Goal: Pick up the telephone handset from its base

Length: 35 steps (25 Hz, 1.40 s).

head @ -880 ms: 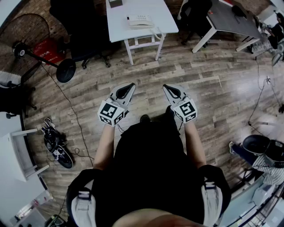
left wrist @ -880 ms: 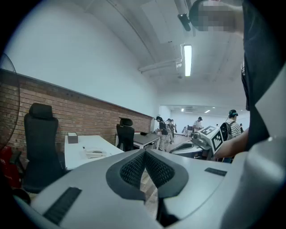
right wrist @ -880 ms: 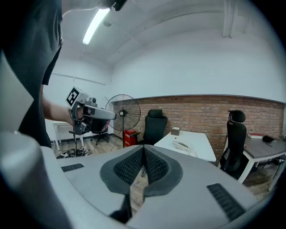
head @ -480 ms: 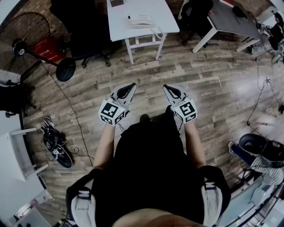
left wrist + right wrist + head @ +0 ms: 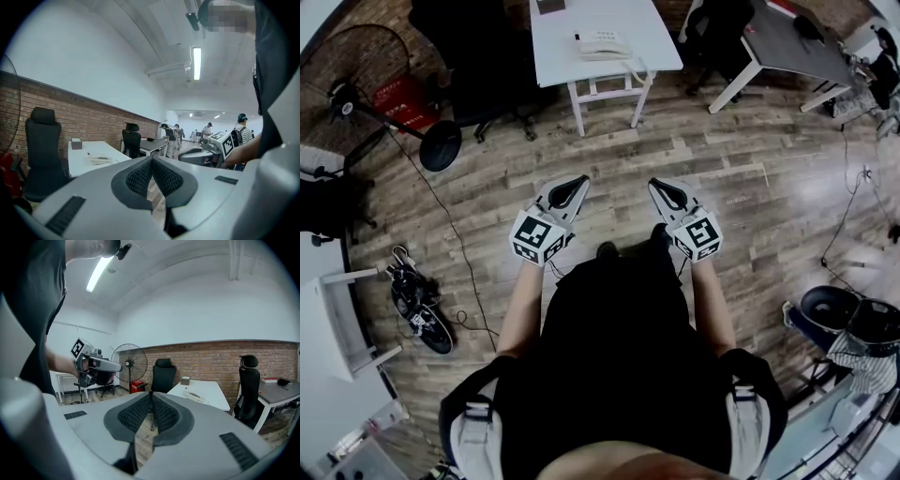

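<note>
The room has a floor of brown wooden planks and a red brick wall. A white rectangular surface stands at the far side, and on it lies the white telephone with its handset on the base, well apart from both tools. A black office chair is beside this surface, and a black standing fan is further left. The left tool and the right tool are held over the floor, each with its jaws pressed together on nothing.
</note>
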### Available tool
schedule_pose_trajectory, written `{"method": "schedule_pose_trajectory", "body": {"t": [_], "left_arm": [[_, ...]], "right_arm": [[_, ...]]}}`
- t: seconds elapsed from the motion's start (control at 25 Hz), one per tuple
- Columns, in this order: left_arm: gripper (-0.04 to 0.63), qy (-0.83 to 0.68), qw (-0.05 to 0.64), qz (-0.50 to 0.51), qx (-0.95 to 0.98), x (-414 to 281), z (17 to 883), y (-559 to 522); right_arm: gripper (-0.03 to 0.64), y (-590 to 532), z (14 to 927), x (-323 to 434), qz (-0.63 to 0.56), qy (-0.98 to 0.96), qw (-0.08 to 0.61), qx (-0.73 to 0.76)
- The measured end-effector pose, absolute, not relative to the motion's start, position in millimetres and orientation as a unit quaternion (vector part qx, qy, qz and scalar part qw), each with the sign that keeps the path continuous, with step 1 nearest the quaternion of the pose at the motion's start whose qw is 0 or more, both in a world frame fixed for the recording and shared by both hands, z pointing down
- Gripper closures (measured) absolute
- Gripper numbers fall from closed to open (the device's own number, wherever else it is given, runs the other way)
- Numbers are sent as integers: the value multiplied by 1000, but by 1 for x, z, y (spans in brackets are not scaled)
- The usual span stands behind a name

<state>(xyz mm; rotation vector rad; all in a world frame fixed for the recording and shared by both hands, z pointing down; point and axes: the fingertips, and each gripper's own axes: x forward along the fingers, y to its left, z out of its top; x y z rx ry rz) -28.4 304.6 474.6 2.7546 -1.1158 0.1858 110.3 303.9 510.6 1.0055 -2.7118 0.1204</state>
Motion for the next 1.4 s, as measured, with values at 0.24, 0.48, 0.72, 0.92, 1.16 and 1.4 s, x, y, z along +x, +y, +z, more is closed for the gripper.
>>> {"method": "schedule_pose_trajectory", "body": {"t": [0.24,0.48,0.72,0.92,1.16,1.4], "left_arm": [[577,-376,81,62,921,-30,477,308],[577,-375,80,64,921,-25,477,309],[577,-374,79,63,922,-26,476,309],[577,-373,81,60,922,-24,475,312],[577,-374,83,60,922,-24,478,311],[577,-381,84,61,919,-23,477,310]], "right_arm": [[360,304,510,109,33,-929,113,350],[166,300,505,115,6,-920,111,375],[147,302,504,117,7,-920,108,377],[147,306,502,120,9,-917,109,383],[147,305,504,126,11,-915,112,388],[149,301,506,129,15,-916,113,385]]}}
